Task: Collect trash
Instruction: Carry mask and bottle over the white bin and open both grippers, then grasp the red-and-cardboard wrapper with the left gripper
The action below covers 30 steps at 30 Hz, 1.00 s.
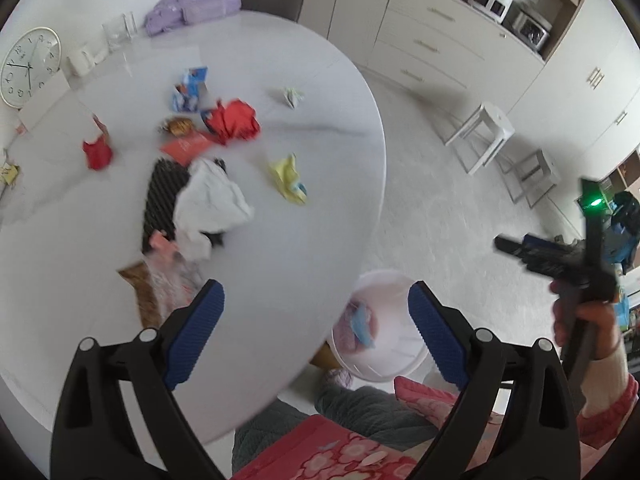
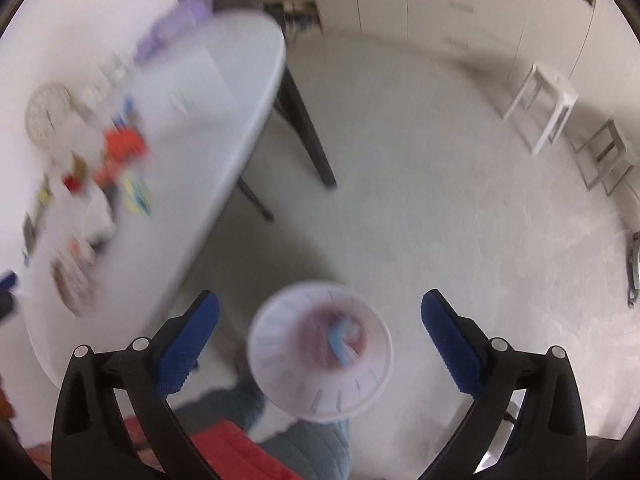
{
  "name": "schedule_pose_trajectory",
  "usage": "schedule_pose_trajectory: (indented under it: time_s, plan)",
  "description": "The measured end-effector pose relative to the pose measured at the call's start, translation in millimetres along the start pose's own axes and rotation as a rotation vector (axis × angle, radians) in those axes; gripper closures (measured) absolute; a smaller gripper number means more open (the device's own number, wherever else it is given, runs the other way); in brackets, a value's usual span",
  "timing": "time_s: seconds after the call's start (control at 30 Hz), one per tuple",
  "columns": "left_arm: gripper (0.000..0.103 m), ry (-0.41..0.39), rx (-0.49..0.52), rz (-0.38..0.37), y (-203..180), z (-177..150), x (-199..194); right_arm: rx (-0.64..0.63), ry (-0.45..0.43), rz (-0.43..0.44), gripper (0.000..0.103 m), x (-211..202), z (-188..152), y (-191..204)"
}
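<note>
We hold our left gripper (image 1: 316,320) over the near edge of the white oval table (image 1: 304,220), its blue pads spread wide with nothing between them. Ahead of it lie a crumpled white paper (image 1: 210,204), a yellow wrapper (image 1: 290,178) and a red wrapper (image 1: 234,120). Our right gripper (image 2: 320,324) hangs above the white trash bin (image 2: 288,364) on the floor, jaws fully apart and empty; pink and blue scraps (image 2: 340,336) lie inside the bin, directly below and between the pads. The right view is blurred.
</note>
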<state>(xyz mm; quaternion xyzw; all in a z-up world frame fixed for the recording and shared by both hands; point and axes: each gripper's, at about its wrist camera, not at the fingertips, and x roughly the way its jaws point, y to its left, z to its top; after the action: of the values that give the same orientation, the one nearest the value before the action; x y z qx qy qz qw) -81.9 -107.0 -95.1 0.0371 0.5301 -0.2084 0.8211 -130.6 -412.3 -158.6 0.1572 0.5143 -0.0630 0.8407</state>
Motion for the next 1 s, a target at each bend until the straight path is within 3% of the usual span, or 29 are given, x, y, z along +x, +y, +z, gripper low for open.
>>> schedule_pose_trajectory:
  time_s: [0.13,0.23,0.43,0.83,1.0]
  plan:
    - [0.014,-0.025,-0.007,0.010,13.0,6.9,-7.8,-0.024,-0.093,0.032,0.003,-29.3,20.6,29.9]
    - [0.013,-0.034,-0.017,0.014,25.2,10.7,-10.7,-0.060,-0.112,0.059,0.003,-30.7,25.4,54.2]
    - [0.008,-0.036,-0.050,0.039,55.7,10.4,-13.6,-0.105,-0.089,0.068,0.003,-25.6,29.5,89.4]
    - [0.008,0.036,-0.144,0.087,115.4,-17.7,-1.1,-0.197,-0.016,0.090,0.003,2.4,25.5,146.3]
    - [0.008,0.022,-0.203,0.100,137.1,-19.4,0.0,-0.234,0.006,0.101,0.003,12.5,29.4,170.4]
